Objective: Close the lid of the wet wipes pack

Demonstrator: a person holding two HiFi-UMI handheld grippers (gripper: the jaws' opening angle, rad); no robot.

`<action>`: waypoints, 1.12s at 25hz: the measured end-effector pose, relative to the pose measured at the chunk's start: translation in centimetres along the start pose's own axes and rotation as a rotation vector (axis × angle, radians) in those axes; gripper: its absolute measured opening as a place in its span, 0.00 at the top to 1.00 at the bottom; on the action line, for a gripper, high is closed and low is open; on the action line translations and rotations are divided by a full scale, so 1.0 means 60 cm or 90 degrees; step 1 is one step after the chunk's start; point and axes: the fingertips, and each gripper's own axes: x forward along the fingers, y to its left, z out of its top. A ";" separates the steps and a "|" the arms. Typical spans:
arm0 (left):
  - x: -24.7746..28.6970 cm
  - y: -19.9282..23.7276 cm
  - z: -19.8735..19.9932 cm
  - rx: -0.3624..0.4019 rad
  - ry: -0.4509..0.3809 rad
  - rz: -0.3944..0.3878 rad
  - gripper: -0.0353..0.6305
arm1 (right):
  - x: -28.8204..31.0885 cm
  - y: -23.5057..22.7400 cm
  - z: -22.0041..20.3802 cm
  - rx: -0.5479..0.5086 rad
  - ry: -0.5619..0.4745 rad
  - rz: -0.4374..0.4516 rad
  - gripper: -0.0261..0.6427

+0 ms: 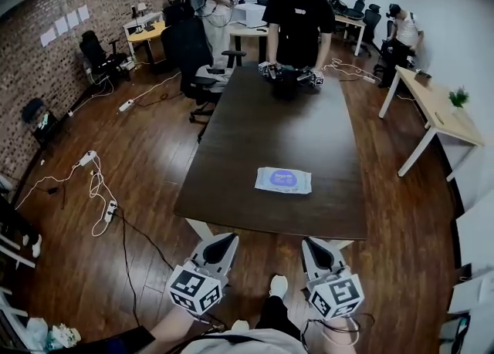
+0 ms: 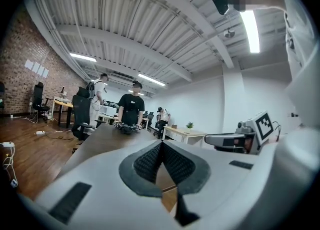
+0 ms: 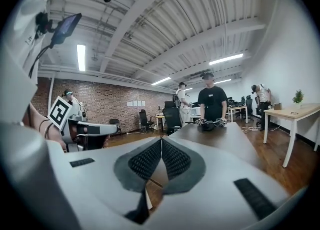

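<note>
Wet wipes pack [image 1: 283, 180] rests on table [image 1: 255, 117] (untouched)

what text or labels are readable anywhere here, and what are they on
Nothing reads clearly.
wet wipes pack: purple label with print, too blurred to read.
black t-shirt of the person at the table's far end: small white chest mark, too small to read.
papers on the brick wall: too small to read.
marker cubes: black and white square patterns, no letters.
</note>
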 end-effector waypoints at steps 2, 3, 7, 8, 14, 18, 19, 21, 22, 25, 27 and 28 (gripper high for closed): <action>-0.033 -0.012 -0.002 0.001 -0.003 -0.007 0.95 | -0.032 0.025 0.001 -0.001 -0.004 -0.011 0.95; -0.047 -0.019 -0.003 0.000 -0.005 -0.011 0.95 | -0.047 0.036 0.001 -0.002 -0.006 -0.016 0.95; -0.088 -0.038 -0.008 -0.005 -0.009 -0.027 0.95 | -0.090 0.068 0.008 -0.006 -0.017 -0.033 0.95; -0.094 -0.043 -0.009 -0.005 -0.009 -0.030 0.95 | -0.101 0.072 0.011 -0.006 -0.021 -0.036 0.95; -0.116 -0.082 -0.008 -0.003 -0.016 -0.040 0.95 | -0.151 0.080 0.023 -0.009 -0.033 -0.043 0.95; -0.108 -0.107 -0.004 0.002 -0.019 -0.033 0.95 | -0.172 0.069 0.028 -0.023 -0.033 -0.032 0.95; -0.106 -0.116 -0.004 0.003 -0.018 -0.032 0.95 | -0.180 0.065 0.029 -0.026 -0.032 -0.029 0.95; -0.104 -0.130 -0.002 0.003 -0.018 -0.027 0.95 | -0.198 0.058 0.031 -0.029 -0.029 -0.025 0.95; -0.105 -0.136 0.001 0.002 -0.020 -0.025 0.95 | -0.205 0.055 0.031 -0.030 -0.028 -0.024 0.95; -0.107 -0.159 0.008 0.004 -0.026 -0.026 0.95 | -0.228 0.050 0.031 -0.035 -0.022 -0.019 0.95; -0.105 -0.173 0.008 0.012 -0.026 -0.029 0.95 | -0.239 0.046 0.028 -0.037 -0.022 -0.018 0.95; -0.104 -0.178 0.006 0.014 -0.025 -0.029 0.95 | -0.243 0.046 0.026 -0.035 -0.022 -0.018 0.95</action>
